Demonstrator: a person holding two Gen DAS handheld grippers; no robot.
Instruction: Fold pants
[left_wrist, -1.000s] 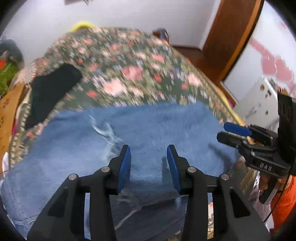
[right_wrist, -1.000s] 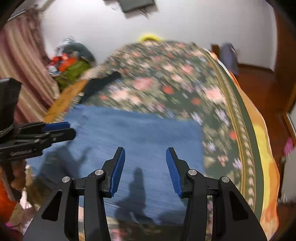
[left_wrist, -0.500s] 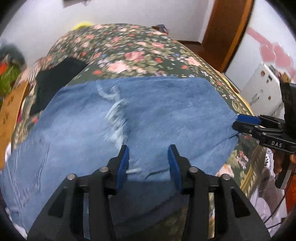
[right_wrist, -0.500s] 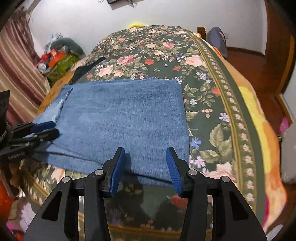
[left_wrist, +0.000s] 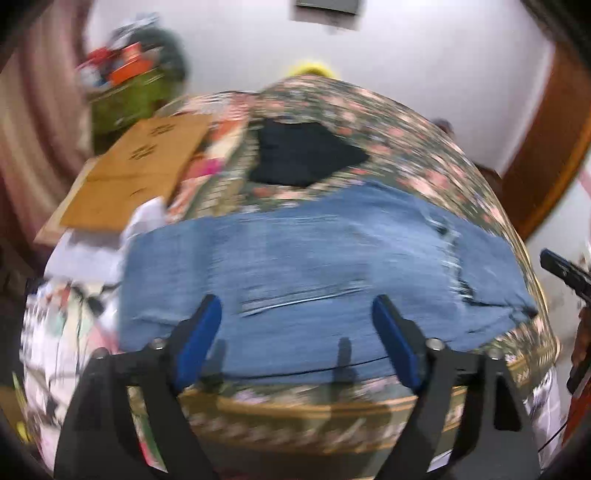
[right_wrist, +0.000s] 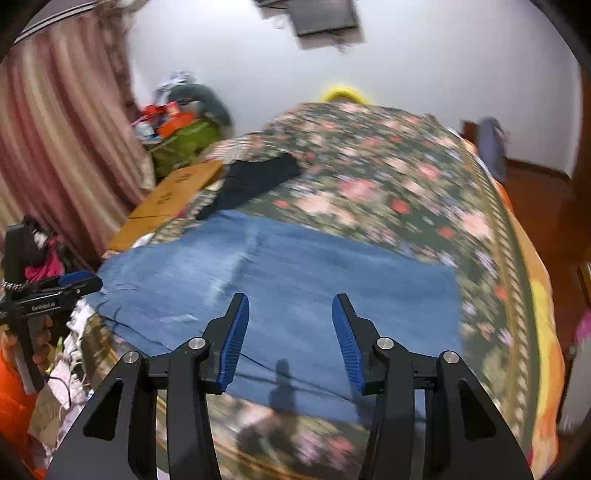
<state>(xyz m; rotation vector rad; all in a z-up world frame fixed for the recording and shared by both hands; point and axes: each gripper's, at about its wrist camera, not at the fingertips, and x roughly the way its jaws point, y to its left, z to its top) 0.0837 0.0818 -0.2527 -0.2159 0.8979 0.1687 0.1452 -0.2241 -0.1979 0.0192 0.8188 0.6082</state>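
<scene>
Your blue jeans (left_wrist: 317, 273) lie folded flat across the near end of the floral bedspread (right_wrist: 388, 173), beside its gold-trimmed edge. Your left gripper (left_wrist: 297, 332) hangs over their near hem, jaws spread wide and empty. Your right gripper (right_wrist: 290, 332) hovers above the same hem, jaws parted, holding nothing. A black garment (left_wrist: 303, 155) rests just beyond the jeans.
</scene>
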